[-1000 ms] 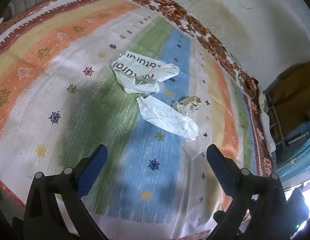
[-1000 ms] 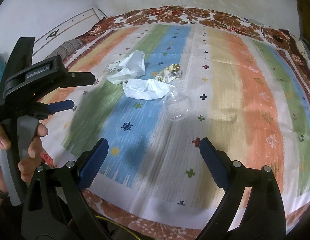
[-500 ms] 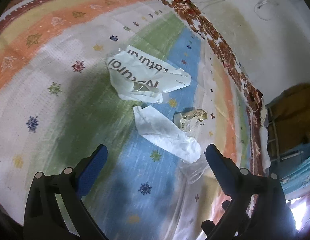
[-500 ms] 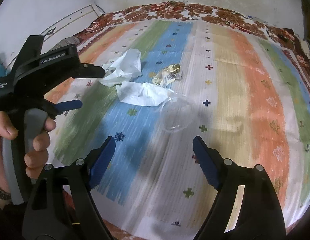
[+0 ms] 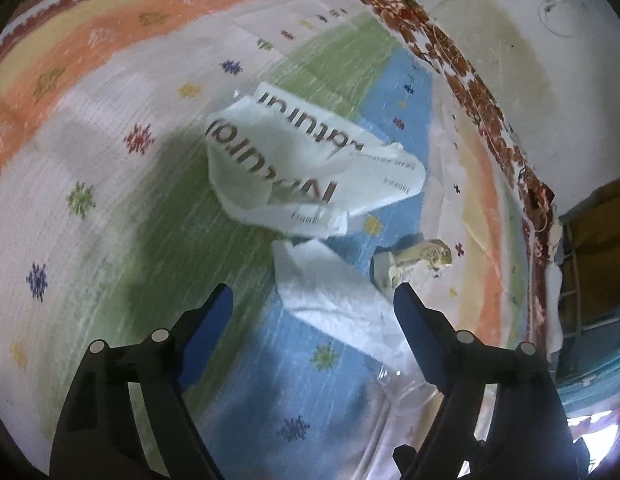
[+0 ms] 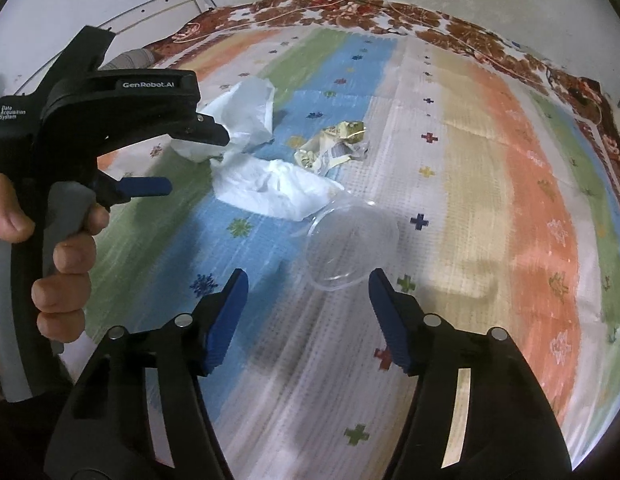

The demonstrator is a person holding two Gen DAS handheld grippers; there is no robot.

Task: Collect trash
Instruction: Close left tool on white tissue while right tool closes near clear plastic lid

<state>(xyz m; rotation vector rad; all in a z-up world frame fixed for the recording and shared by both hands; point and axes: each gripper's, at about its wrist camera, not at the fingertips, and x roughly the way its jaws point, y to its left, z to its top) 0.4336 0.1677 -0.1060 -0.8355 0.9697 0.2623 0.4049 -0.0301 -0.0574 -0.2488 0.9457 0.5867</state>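
The right claw (image 6: 308,304) hangs over the clear cup (image 6: 350,248), jaws closing with only the cup's near edge between them and nothing gripped, while the left claw (image 5: 312,312) narrows above the tissue (image 5: 334,296), also empty, so each seems lined up on its own piece. All the trash lies clustered on the striped bedspread (image 6: 510,200): the printed bag (image 5: 294,168) and crumpled wrapper (image 5: 410,260) beyond, the tissue touching the cup's rim and likely to drag along.

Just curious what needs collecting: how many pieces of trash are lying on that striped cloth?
4: a printed bag farthest back, a white tissue before it, a yellow wrapper beside them, a clear cup nearest. Nothing seems hidden.
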